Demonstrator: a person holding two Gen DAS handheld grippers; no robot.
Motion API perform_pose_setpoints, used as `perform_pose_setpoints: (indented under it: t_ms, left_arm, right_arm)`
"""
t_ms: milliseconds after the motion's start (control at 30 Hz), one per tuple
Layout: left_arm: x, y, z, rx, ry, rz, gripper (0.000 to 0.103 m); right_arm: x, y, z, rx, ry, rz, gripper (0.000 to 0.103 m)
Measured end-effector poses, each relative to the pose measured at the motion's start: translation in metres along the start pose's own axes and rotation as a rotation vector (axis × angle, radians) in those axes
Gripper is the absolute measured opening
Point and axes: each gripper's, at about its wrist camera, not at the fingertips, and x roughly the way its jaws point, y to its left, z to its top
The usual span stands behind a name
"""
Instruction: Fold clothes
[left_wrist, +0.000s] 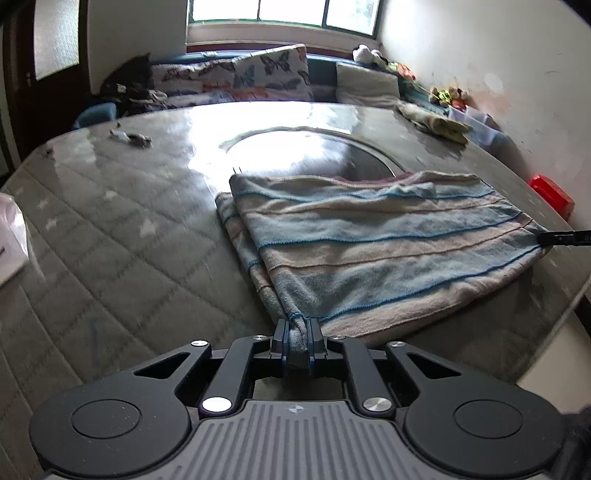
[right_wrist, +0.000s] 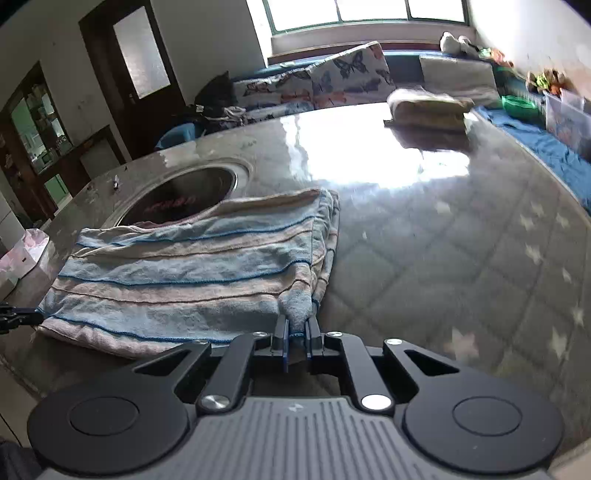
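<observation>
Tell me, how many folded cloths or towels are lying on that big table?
2. The striped towel lies at the near edge, a corner pinched by the left gripper and another by the right gripper. A second folded cloth sits at the far side. Others may be hidden.

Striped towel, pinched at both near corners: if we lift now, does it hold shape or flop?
Likely flops: the striped towel is soft terry, bunched where the left gripper and right gripper pinch it. The middle would probably sag between them. Its stacked folded layers may slip apart, and the glossy table cover would offer little drag.
</observation>
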Motion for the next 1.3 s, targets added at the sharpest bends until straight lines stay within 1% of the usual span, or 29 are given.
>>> perform_pose_setpoints:
  t_ms: [100,200,267,333,400,500,600,667,800,867,900,1067,1200,1300]
  left_arm:
    - [-0.005,0.002,0.002,0.013,-0.003,0.007,0.018]
    - [-0.012,0.007,0.013,0.032,-0.034,0.034,0.022]
    - [-0.015,0.009,0.022,0.039,-0.062,0.048,0.023]
    - [-0.016,0.008,0.031,0.046,-0.093,0.058,0.023]
    - [-0.010,0.003,0.042,0.061,-0.115,0.060,0.023]
    - [0.008,-0.008,0.057,0.096,-0.136,0.055,0.023]
    - [0.030,-0.020,0.073,0.138,-0.150,0.052,0.023]
    - [0.046,-0.027,0.084,0.161,-0.148,0.042,0.024]
    - [0.077,-0.037,0.105,0.199,-0.136,0.058,0.024]
    - [0.090,-0.042,0.113,0.220,-0.129,0.058,0.031]
    - [0.096,-0.044,0.116,0.230,-0.124,0.056,0.035]
    - [0.121,-0.051,0.124,0.281,-0.083,0.045,0.035]
    - [0.135,-0.051,0.126,0.305,-0.054,0.033,0.035]
    - [0.139,-0.051,0.126,0.331,-0.046,0.024,0.031]
  right_arm:
    - [-0.006,-0.002,-0.002,0.004,-0.005,-0.007,0.015]
    - [-0.014,-0.001,0.006,-0.006,-0.051,-0.022,0.016]
    - [-0.015,0.003,0.013,-0.033,-0.081,-0.023,0.017]
    - [-0.012,0.009,0.019,-0.054,-0.097,-0.002,0.024]
    - [-0.002,0.017,0.025,-0.081,-0.097,0.017,0.029]
    - [0.017,0.029,0.029,-0.115,-0.078,0.053,0.029]
    - [0.033,0.038,0.027,-0.148,-0.054,0.058,0.030]
    - [0.041,0.040,0.025,-0.157,-0.041,0.056,0.032]
    - [0.050,0.039,0.020,-0.155,-0.031,0.053,0.034]
    - [0.052,0.038,0.019,-0.154,-0.034,0.056,0.037]
    - [0.052,0.038,0.019,-0.153,-0.036,0.060,0.042]
    - [0.055,0.035,0.018,-0.143,-0.035,0.070,0.043]
    - [0.055,0.034,0.018,-0.138,-0.039,0.080,0.046]
    - [0.055,0.034,0.017,-0.142,-0.041,0.084,0.048]
